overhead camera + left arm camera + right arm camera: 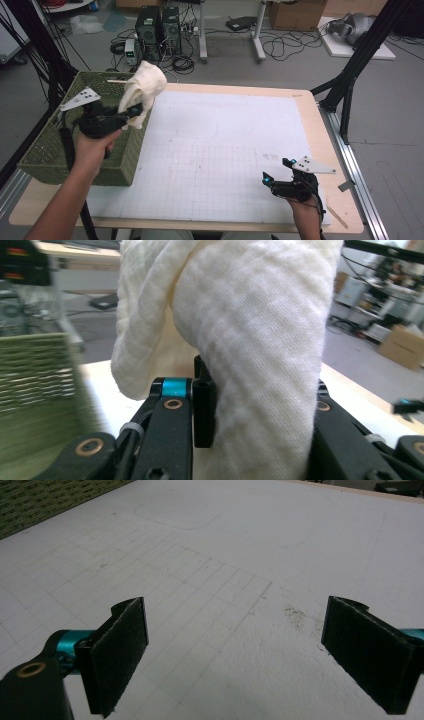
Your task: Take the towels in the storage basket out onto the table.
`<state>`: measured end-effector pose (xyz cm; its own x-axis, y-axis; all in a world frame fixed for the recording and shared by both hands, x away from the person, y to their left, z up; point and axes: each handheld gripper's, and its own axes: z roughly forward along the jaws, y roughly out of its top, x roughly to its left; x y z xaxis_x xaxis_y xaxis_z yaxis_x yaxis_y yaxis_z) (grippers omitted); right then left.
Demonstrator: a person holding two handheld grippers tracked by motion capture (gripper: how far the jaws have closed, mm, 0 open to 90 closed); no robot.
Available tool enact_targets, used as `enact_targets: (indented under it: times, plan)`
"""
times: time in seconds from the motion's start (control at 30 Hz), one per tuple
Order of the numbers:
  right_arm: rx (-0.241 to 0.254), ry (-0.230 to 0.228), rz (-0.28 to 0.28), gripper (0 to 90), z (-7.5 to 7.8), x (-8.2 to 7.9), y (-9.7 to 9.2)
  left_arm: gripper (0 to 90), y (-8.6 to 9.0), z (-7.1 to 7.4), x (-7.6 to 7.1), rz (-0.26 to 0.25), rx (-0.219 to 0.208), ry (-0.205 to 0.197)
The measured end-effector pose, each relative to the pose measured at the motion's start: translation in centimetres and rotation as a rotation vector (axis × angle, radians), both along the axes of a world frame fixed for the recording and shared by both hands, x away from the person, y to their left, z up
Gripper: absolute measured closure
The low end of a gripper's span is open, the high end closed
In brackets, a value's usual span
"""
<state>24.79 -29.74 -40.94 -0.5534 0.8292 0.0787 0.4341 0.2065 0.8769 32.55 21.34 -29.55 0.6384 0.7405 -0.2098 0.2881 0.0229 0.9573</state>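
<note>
The cloth [142,87] is cream-white with a fine crinkled weave, and it looks the same up close [260,340]. The basket [45,150] is olive green, its walls a mesh of small holes. The mat [220,150] is white, ruled with a faint grey grid, and the table [320,125] edge around it is pale wood. Both the left gripper [131,112] and the right gripper [277,172] are black with turquoise accents, each topped by a grey plate.
</note>
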Motion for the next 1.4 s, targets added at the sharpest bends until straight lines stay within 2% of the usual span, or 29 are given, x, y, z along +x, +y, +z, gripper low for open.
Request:
enact_targets:
  times: [0.23,0.37,0.43,0.6,0.67,0.77,0.93,1.03,1.27,1.33,1.4]
  plan:
    - [0.002,-0.001,-0.002,10.7,0.0,0.0,-0.1,71.9,-4.5,-1.7,-0.1,-0.103,0.004,0.019]
    - [0.001,-0.001,-0.001,10.7,0.0,0.0,-0.1,72.0,-6.4,-2.5,-0.2,-0.146,0.005,0.033]
    - [0.000,-0.002,-0.002,10.7,0.0,0.0,-0.2,72.0,-7.5,-3.1,-0.2,-0.163,0.043,0.033]
    - [-0.009,-0.008,0.001,10.7,0.1,0.0,-0.1,71.8,-9.8,-5.0,-0.2,-0.193,0.071,0.044]
    - [-0.011,-0.012,0.003,10.7,0.1,0.0,-0.1,71.8,-10.7,-5.8,-0.1,-0.207,0.096,0.054]
    - [-0.007,-0.010,0.000,10.7,0.0,0.0,-0.2,71.8,-11.8,-7.1,0.0,-0.217,0.139,0.062]
    - [-0.009,-0.010,-0.002,10.7,0.0,0.0,-0.4,70.6,-13.4,-9.2,0.2,-0.240,0.174,0.122]
    - [-0.008,-0.009,-0.001,10.7,0.0,0.0,-0.3,70.2,-14.3,-10.1,0.3,-0.249,0.203,0.136]
    - [-0.014,-0.007,0.003,10.7,-0.1,0.1,-0.4,69.6,-15.8,-12.0,0.5,-0.259,0.222,0.178]
    - [-0.014,-0.003,0.005,10.7,-0.1,0.1,-0.4,69.1,-16.0,-12.5,0.7,-0.255,0.248,0.184]
    - [-0.014,-0.004,0.009,10.7,-0.1,0.1,-0.4,67.7,-16.1,-12.8,0.8,-0.251,0.250,0.198]
